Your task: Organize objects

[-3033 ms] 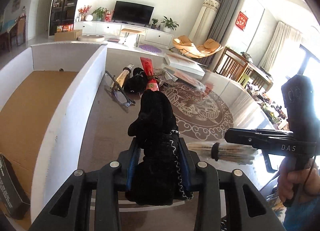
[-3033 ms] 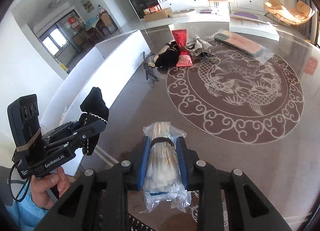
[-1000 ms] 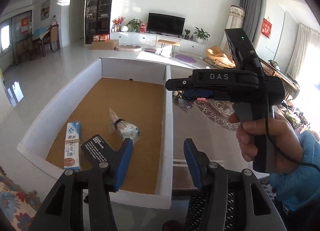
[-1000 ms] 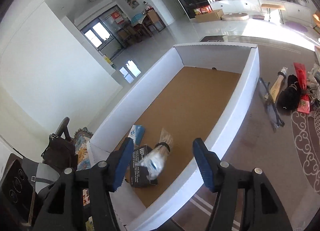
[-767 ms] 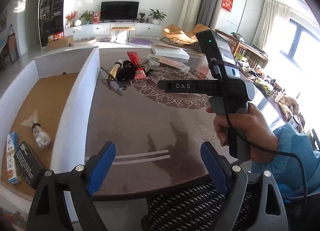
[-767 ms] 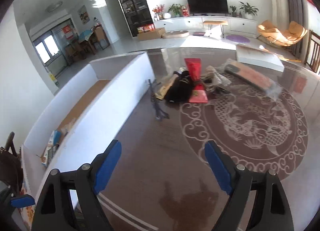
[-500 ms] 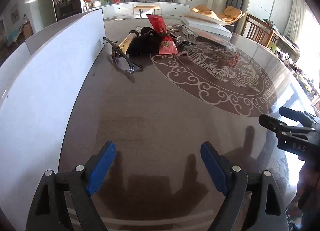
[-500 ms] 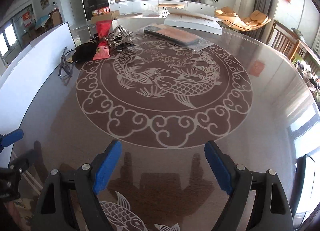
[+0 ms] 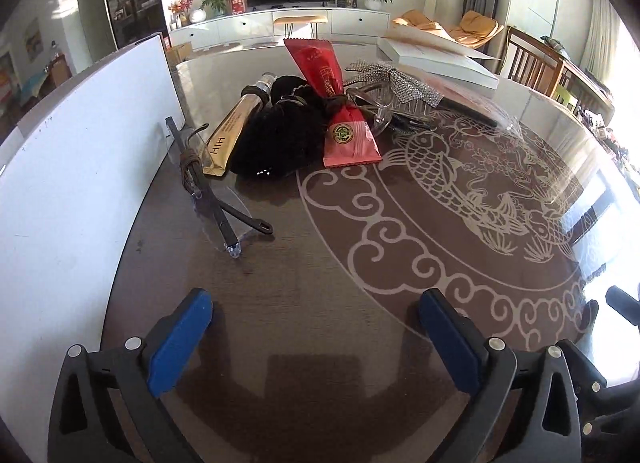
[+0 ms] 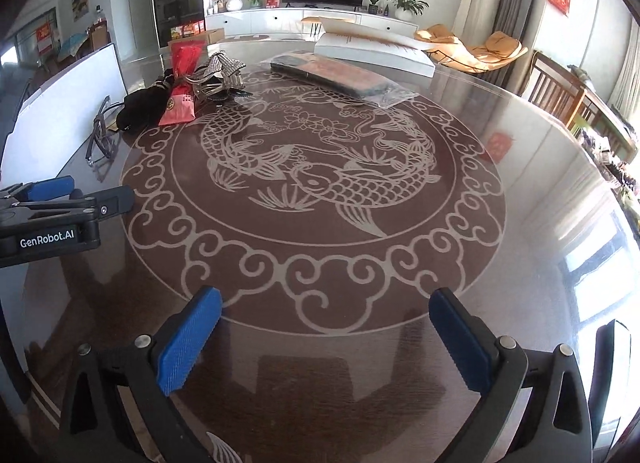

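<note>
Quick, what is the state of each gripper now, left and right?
Left gripper: open, holding nothing.
Right gripper: open, holding nothing.

Both claws, the left claw (image 9: pixel 314 337) and the right claw (image 10: pixel 326 337), are now empty and spread wide. They hover over the surface (image 10: pixel 320 263) instead of the white box (image 9: pixel 80 135).
</note>
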Demonstrator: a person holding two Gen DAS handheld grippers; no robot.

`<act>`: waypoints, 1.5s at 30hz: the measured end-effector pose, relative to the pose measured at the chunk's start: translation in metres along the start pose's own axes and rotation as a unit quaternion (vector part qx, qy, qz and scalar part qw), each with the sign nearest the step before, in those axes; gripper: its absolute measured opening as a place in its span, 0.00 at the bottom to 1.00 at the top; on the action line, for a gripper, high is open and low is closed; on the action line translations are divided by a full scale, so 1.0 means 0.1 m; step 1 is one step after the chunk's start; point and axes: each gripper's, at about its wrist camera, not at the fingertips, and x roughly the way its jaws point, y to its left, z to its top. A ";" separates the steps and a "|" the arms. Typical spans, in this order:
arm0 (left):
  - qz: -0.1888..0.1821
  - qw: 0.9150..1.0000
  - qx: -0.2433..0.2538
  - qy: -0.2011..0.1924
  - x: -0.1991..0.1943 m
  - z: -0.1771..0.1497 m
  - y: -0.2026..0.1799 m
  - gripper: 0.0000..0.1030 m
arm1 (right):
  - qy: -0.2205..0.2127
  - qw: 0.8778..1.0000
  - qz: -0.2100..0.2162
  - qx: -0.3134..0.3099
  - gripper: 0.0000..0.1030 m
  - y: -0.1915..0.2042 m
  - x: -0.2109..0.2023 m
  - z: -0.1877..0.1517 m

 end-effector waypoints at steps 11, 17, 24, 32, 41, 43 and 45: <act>0.000 1.000 0.000 0.000 0.00 0.00 0.00 1.00 | 0.006 1.000 0.011 0.015 1.00 -0.03 0.02 0.01; 0.000 1.000 0.000 0.000 0.00 0.00 0.00 1.00 | 0.006 1.000 0.011 0.015 1.00 -0.03 0.02 0.01; 0.000 1.000 0.000 0.000 0.00 0.00 0.00 1.00 | 0.006 1.000 0.011 0.015 1.00 -0.03 0.02 0.01; 0.000 1.000 0.000 0.000 0.01 0.00 0.00 1.00 | 0.006 1.000 0.011 0.015 1.00 -0.03 0.02 0.01; 0.000 1.000 0.000 0.000 0.00 0.00 0.00 1.00 | 0.006 1.000 0.012 0.015 1.00 -0.03 0.02 0.01; 0.000 1.000 0.000 0.000 0.00 0.00 0.00 1.00 | 0.006 1.000 0.011 0.015 1.00 -0.02 0.02 0.01; 0.000 1.000 0.000 0.000 0.00 0.00 0.00 1.00 | 0.006 1.000 0.011 0.015 1.00 -0.03 0.02 0.01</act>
